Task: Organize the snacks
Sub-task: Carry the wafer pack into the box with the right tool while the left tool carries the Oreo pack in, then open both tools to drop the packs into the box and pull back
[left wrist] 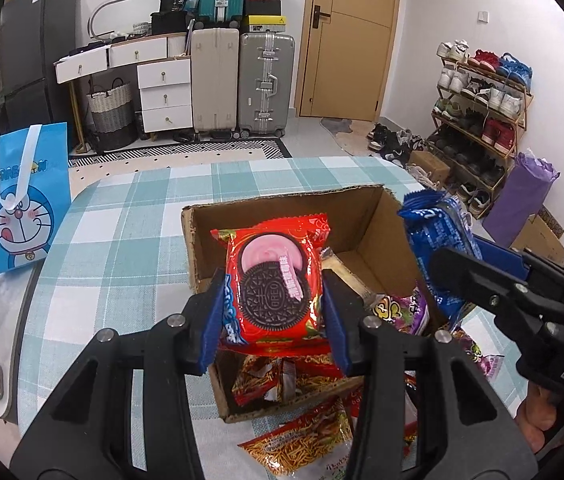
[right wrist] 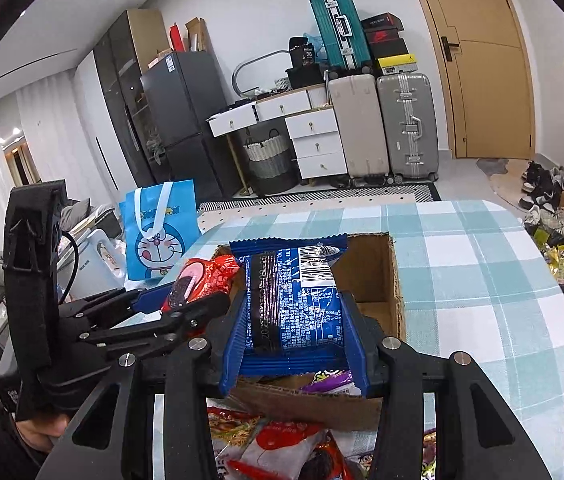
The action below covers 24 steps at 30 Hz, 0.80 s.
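two hand-held grippers over a table with a teal and white checked cloth [left wrist: 122,216]. the left gripper [left wrist: 272,312] is clamped on a red oreo packet [left wrist: 274,280], its blue pads pressing both side edges, the packet upright above an open cardboard box [left wrist: 282,208]. just to its right, the right gripper [right wrist: 293,332] is clamped on a blue snack packet [right wrist: 293,300], held over the same box, barcode side facing the camera. below and nearer than both grippers, more snack packets [left wrist: 301,444] lie loose on the cloth and inside the box. far to the left of the left gripper stands a blue cartoon gift bag [left wrist: 22,200].
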Each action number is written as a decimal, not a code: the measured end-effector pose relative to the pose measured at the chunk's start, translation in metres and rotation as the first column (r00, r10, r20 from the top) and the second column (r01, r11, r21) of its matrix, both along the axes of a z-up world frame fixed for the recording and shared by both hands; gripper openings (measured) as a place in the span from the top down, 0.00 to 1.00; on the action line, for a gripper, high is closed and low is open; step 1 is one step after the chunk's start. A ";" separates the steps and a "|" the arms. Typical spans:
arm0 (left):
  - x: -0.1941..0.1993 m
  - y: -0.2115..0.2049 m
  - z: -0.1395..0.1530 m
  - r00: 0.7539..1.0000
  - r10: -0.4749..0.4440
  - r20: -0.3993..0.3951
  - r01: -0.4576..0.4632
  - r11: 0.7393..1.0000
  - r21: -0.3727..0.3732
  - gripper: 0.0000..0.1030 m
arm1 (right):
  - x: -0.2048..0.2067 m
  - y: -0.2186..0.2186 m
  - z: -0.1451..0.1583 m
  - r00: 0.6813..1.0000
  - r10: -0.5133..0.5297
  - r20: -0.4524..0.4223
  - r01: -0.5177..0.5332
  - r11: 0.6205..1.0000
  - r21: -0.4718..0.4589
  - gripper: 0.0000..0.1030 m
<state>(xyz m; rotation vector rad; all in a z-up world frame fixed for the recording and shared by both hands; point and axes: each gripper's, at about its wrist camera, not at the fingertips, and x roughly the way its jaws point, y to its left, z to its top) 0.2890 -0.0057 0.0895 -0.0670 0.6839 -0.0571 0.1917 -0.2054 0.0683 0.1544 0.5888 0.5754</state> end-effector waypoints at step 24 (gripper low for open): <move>0.037 -0.019 -0.025 0.999 -0.002 -0.051 0.004 0.999 0.044 0.60 | 0.025 0.003 -0.014 0.999 -0.017 -0.041 0.017 1.000 0.004 0.57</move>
